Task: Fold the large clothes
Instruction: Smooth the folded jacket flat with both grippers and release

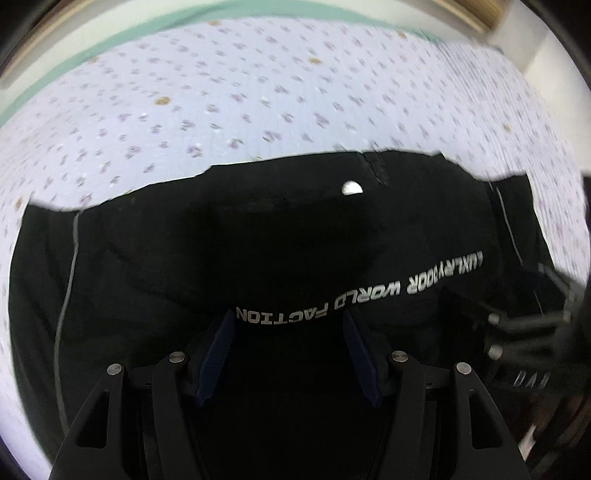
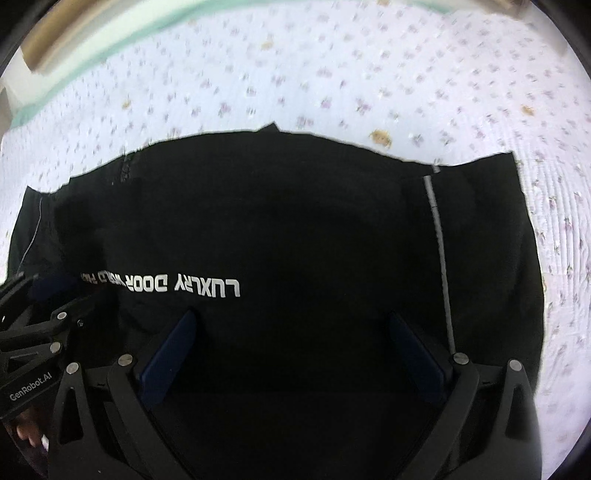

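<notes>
A black garment (image 1: 280, 236) with white lettering lies on a floral bedsheet (image 1: 258, 92); it also fills the right wrist view (image 2: 280, 206). A grey stripe runs near each of its side edges. My left gripper (image 1: 288, 325) is open just above the garment's near part, by the lettering. My right gripper (image 2: 291, 325) is open wide over the garment's near part. Each gripper shows at the edge of the other's view: the right one (image 1: 532, 321) and the left one (image 2: 37, 317). Neither holds cloth.
The pale sheet with small purple flowers (image 2: 332, 74) covers the bed beyond and beside the garment. A green band (image 1: 221, 11) runs along the far edge, with a wooden frame piece (image 1: 476, 14) at the far right.
</notes>
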{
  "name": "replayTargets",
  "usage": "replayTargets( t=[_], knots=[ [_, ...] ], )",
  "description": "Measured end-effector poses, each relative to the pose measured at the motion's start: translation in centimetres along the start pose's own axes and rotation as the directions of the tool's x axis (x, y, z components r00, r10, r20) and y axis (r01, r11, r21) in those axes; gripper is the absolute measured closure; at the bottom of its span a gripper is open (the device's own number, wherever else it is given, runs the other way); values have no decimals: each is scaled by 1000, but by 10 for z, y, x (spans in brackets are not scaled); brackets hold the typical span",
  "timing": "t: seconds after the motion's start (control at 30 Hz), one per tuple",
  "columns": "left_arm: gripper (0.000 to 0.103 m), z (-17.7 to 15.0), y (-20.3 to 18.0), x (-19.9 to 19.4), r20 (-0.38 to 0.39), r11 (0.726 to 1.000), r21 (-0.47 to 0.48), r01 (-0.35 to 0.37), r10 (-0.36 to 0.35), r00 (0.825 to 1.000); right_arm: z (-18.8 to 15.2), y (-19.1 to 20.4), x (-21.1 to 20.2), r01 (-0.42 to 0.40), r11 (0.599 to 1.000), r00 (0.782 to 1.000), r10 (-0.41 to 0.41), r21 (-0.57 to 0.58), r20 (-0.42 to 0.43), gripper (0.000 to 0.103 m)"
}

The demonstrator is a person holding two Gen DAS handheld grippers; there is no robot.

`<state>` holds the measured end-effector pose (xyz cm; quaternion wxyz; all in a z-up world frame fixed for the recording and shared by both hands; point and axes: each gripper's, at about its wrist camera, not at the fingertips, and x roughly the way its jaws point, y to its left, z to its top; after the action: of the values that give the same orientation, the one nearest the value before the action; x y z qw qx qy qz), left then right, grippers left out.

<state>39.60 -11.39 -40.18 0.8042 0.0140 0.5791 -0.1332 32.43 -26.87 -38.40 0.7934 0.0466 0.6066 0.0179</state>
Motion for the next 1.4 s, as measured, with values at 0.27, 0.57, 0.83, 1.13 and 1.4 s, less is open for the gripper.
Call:
replayTargets(
  t=[0.27,0.57,0.83,1.13,1.4],
  knots=[
    [41,-19,14,-88,113,996,-84,29,-20,993,-35,-12,-100,-34,996,974,14,86,225,3],
    [41,-88,-3,-63,125,995,-93,37,-25,992,-90,12,-65,-76,994,979,61,75,194,3],
    [41,-85,-3,-23,83,994,-107,13,-4,997,-91,16,-18,-41,998,989,34,44,146,0],
    [40,-85,-15,-29,89,996,-85,-35,42,995,-97,13,-25,-54,999,989,55,-7,139,0],
    [41,-93,-27,-116,163,992,-122,-23,43,986,-114,-11,-135,-72,997,975,68,15,209,0]
  ],
)
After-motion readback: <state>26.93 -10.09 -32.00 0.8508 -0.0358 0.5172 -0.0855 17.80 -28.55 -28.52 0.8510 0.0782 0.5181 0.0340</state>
